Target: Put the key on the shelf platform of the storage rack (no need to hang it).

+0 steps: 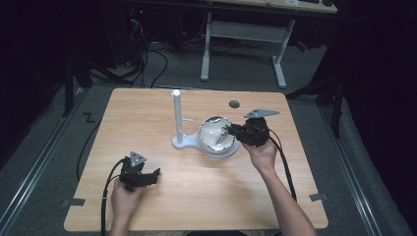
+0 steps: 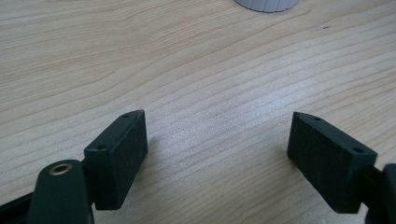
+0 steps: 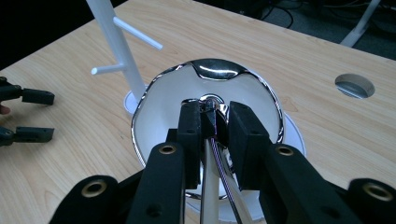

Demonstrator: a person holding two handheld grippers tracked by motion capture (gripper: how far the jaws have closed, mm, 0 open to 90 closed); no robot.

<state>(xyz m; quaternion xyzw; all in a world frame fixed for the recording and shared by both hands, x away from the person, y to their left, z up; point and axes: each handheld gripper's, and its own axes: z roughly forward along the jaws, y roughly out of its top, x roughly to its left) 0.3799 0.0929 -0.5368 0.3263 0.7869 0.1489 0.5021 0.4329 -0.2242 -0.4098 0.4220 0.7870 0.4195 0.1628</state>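
Observation:
A shiny chrome bowl (image 1: 212,136) (image 3: 161,109) with a white inside rests on the round white base (image 1: 186,143) of a peg stand (image 1: 177,115) (image 3: 116,39). My right gripper (image 1: 228,132) (image 3: 212,111) reaches over the bowl from the right. It is shut on a small dark piece (image 3: 210,112), from which thin white and purple cords (image 3: 219,170) trail back between the jaws. My left gripper (image 1: 155,174) (image 2: 217,140) hovers low over bare wood at the front left. It is open with nothing between its pads, and it also shows far left in the right gripper view (image 3: 32,114).
A round cable hole (image 1: 234,104) (image 3: 355,86) lies in the tabletop behind the bowl. The wooden table (image 1: 147,113) is bare around the stand. A white rim (image 2: 266,3) peeks in at the top of the left gripper view. Desk legs and cables stand on the floor beyond.

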